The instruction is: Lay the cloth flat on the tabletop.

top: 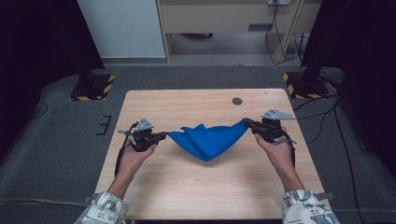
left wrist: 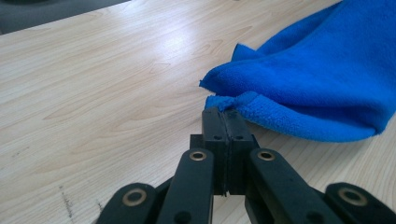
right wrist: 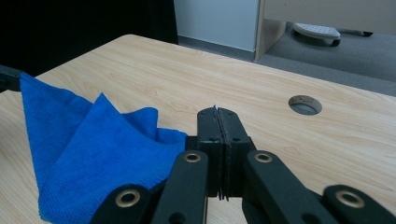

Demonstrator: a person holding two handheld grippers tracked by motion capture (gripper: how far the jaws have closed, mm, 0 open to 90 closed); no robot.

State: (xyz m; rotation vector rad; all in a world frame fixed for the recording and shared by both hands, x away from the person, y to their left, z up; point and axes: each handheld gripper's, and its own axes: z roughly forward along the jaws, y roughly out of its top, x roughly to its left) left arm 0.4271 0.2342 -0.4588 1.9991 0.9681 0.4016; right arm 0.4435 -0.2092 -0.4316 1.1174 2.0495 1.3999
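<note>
The wooden table (top: 205, 186) carries everything, its light grain bare along the near edge and the far edge alike. Toward the far right corner a small round cable hole (top: 237, 101) is cut into the top; the right gripper view shows the same hole (right wrist: 304, 104) beyond the jaws.

The blue cloth (top: 208, 140) lies across the middle of the table, roughly midway between the left and right edges. It is bunched into loose folds, with a point sagging toward the near edge and two corners drawn outward, one to each side. In the left gripper view the cloth (left wrist: 317, 88) is a thick, fuzzy fold resting on the wood; in the right gripper view it (right wrist: 88, 154) rises in peaked folds to the left of the jaws.

The left gripper (top: 161, 136), held in the person's left hand (top: 135, 156), sits nearer the left edge. Its jaws are pressed together, pinching the left corner of the cloth at their tips (left wrist: 226, 114).

The right gripper (top: 247, 123), in the right hand (top: 279, 151), sits nearer the right edge. Its jaws (right wrist: 218, 116) are likewise closed tight, with the cloth's right corner clamped between them.
</note>
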